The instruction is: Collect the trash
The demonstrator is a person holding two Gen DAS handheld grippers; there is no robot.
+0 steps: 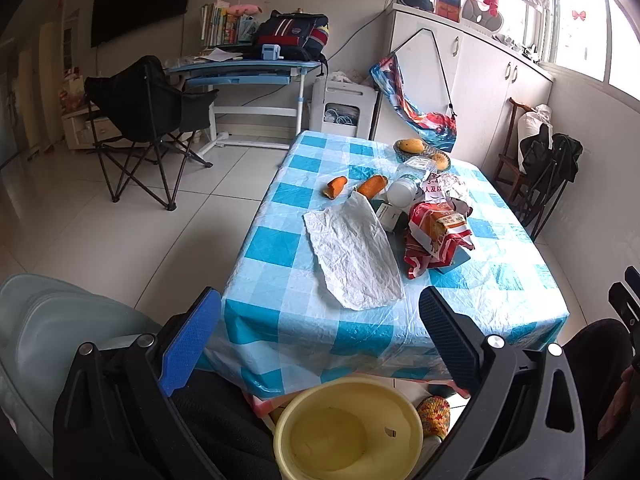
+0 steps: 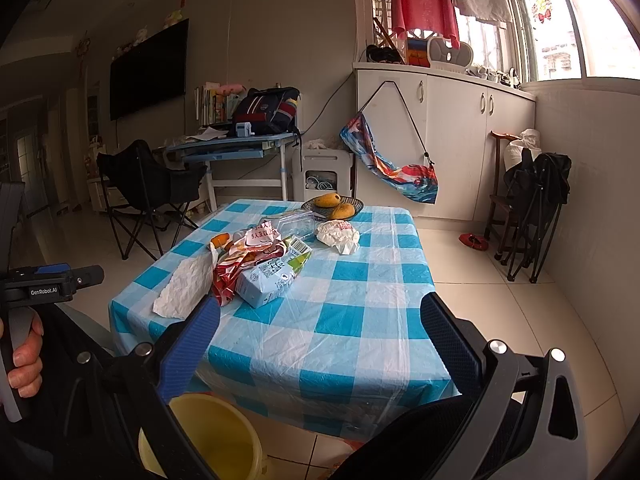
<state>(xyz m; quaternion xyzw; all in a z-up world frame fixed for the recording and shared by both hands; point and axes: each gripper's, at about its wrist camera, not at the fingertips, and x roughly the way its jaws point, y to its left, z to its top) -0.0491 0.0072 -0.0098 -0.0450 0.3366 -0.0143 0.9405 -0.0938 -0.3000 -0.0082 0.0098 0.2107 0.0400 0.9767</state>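
Right now both grippers, left (image 1: pixel 320 336) and right (image 2: pixel 320 336), are hovering with jaws spread wide and empty. Trash is lying on the checked table (image 2: pixel 360 320): white paper (image 1: pixel 356 256), red wrapper (image 1: pixel 436 236), seemingly a carton (image 2: pixel 272 276). Below is sitting a yellow bucket (image 1: pixel 348 428).

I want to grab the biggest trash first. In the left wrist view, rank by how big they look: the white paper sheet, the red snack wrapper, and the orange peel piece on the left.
1. white paper sheet, also nearest the camera.
2. red snack wrapper
3. orange peel piece, farthest away, so it may look undersized.
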